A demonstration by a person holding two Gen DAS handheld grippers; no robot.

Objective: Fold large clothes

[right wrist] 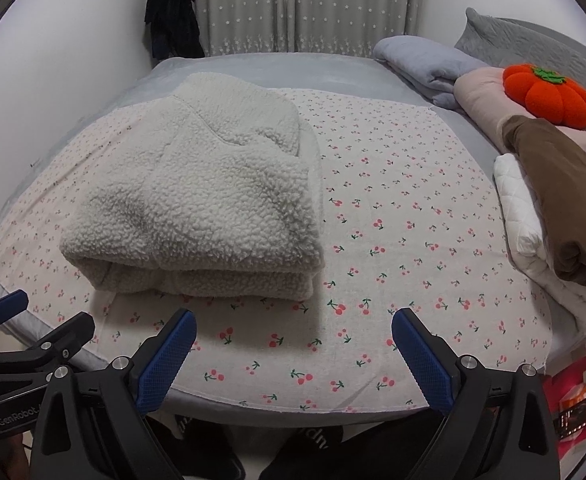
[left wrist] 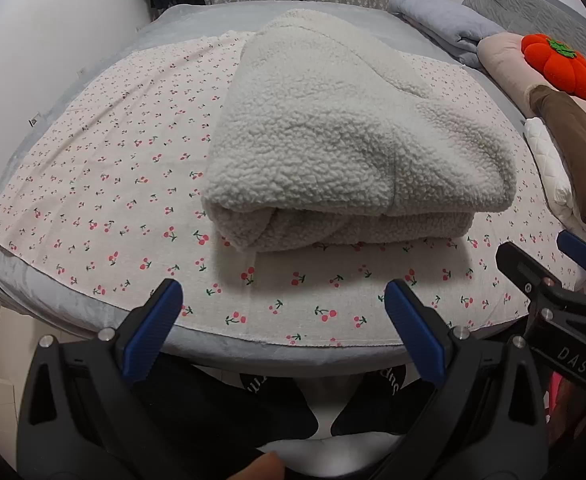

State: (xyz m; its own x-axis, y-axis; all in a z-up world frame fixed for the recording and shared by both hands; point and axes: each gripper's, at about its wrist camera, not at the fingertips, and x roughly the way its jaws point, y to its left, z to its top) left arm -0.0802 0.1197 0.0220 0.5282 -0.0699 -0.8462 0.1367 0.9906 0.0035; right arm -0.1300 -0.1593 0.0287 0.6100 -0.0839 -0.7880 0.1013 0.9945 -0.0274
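A cream fleece garment lies folded into a thick bundle on the cherry-print cloth spread over the bed. In the right wrist view the same fleece garment sits left of centre on the cherry-print cloth. My left gripper hangs open over the near edge of the bed, short of the bundle, nothing between its blue pads. My right gripper is likewise open and empty, just in front of the bundle's right corner. Each gripper shows at the other view's edge.
A grey folded blanket, a pink cushion with an orange pumpkin plush, a brown garment and a white quilted pad crowd the bed's right side. A dark coat hangs by the curtain. Feet in black socks stand below the bed edge.
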